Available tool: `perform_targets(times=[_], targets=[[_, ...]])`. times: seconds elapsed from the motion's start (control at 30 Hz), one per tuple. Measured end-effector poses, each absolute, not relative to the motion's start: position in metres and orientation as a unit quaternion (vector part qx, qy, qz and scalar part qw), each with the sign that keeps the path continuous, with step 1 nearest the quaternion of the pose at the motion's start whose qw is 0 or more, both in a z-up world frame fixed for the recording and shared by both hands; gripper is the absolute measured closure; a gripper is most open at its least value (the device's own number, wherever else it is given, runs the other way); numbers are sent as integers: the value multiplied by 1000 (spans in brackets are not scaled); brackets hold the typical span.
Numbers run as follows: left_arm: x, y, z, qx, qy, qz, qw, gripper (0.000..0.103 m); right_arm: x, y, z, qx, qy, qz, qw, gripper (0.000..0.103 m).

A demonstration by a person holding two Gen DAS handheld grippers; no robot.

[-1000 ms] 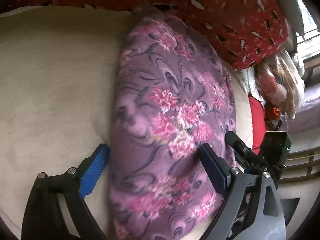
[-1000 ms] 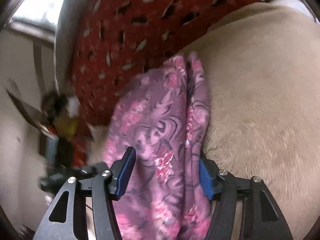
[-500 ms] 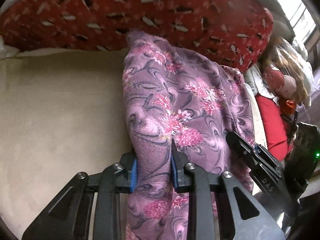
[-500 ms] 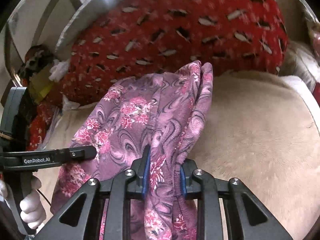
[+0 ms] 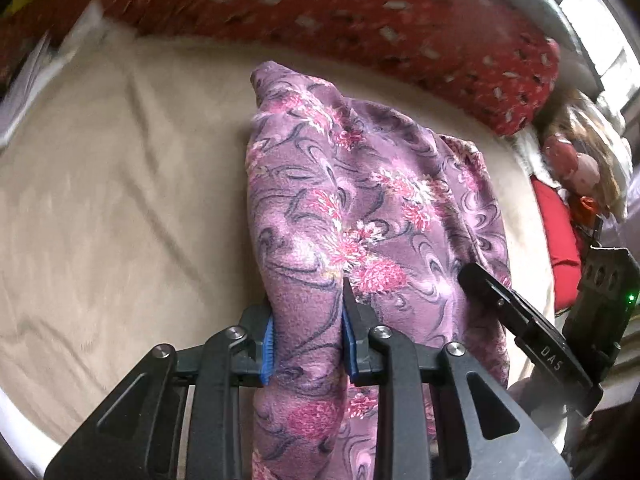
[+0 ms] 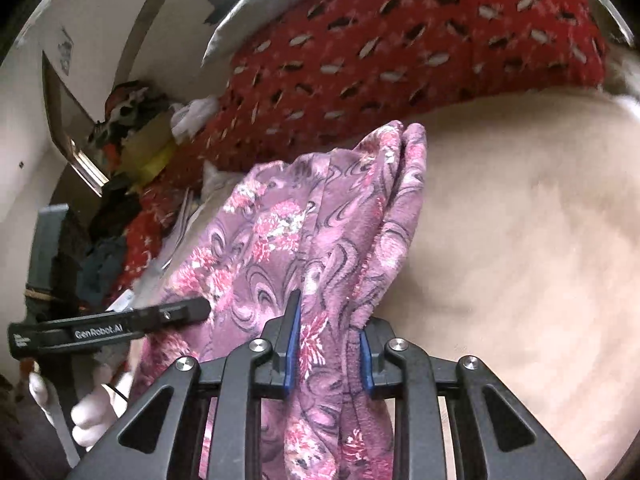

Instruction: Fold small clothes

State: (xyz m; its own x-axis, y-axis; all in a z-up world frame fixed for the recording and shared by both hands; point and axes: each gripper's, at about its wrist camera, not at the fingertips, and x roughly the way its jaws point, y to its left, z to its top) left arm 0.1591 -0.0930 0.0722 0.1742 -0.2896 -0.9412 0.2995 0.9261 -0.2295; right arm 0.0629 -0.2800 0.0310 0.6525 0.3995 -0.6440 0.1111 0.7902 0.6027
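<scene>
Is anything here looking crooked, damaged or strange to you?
Nothing looks damaged or spilled. The purple flowered cloth is bunched and wrinkled, not flat, on the beige blanket, with the left gripper and right gripper each pinching a fold. Beyond the red pillow lies some clutter.

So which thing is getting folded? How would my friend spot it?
Find the big beige bed cover in front of the red patterned cushion. On it is a fuzzy purple cloth. It is the only purple thing with pink flowers and dark swirls, and both hand-held grippers are pinching it.
</scene>
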Motion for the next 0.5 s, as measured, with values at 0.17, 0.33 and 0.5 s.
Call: perform_targets(times=[0.17, 0.33, 0.5], targets=[[151, -70, 57, 3, 626, -189, 757, 65, 58, -276, -2, 346, 446, 58, 823, 71], [159, -68, 92, 1, 578, -210, 789, 64, 58, -304, 20, 362, 411, 10, 836, 67], [197, -105, 90, 17, 569, -200, 798, 60, 93, -297, 34, 332, 397, 30, 855, 67]])
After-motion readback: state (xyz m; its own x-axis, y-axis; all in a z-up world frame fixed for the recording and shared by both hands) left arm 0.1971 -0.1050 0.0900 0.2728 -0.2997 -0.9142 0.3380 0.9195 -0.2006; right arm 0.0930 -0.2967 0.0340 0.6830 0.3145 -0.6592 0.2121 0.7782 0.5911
